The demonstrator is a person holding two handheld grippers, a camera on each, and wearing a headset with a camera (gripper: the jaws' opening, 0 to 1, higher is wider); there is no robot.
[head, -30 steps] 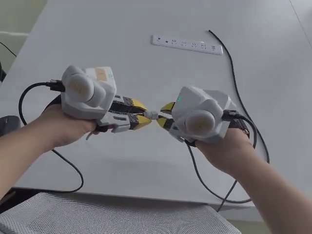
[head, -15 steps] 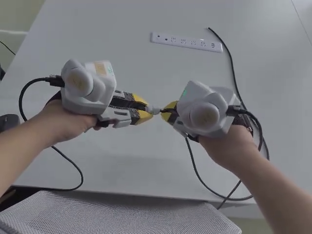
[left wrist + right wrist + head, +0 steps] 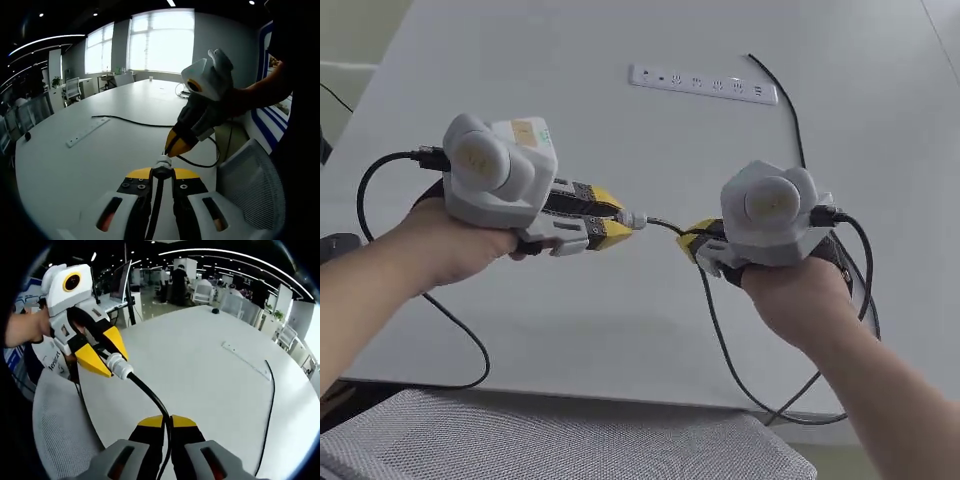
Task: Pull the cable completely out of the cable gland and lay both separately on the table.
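A small white cable gland (image 3: 631, 219) sits between the yellow tips of my left gripper (image 3: 617, 220), which is shut on it above the table. A thin black cable (image 3: 665, 225) runs out of the gland to my right gripper (image 3: 695, 241), which is shut on the cable a short way off. In the left gripper view the gland (image 3: 162, 165) sticks out from my left gripper (image 3: 162, 174), with the right gripper just beyond. The right gripper view shows my right gripper (image 3: 167, 421) pinching the cable (image 3: 150, 396), which curves up into the gland (image 3: 120, 367).
A white power strip (image 3: 704, 89) lies at the back of the white table (image 3: 620, 330). Its black cord (image 3: 798, 140) trails down the right side. Black gripper leads hang over the near table edge. A grey mesh chair (image 3: 550, 440) is below.
My right gripper has moved right, away from the left. A stretch of black cable now shows between the gland and the right gripper, where before the tips nearly touched.
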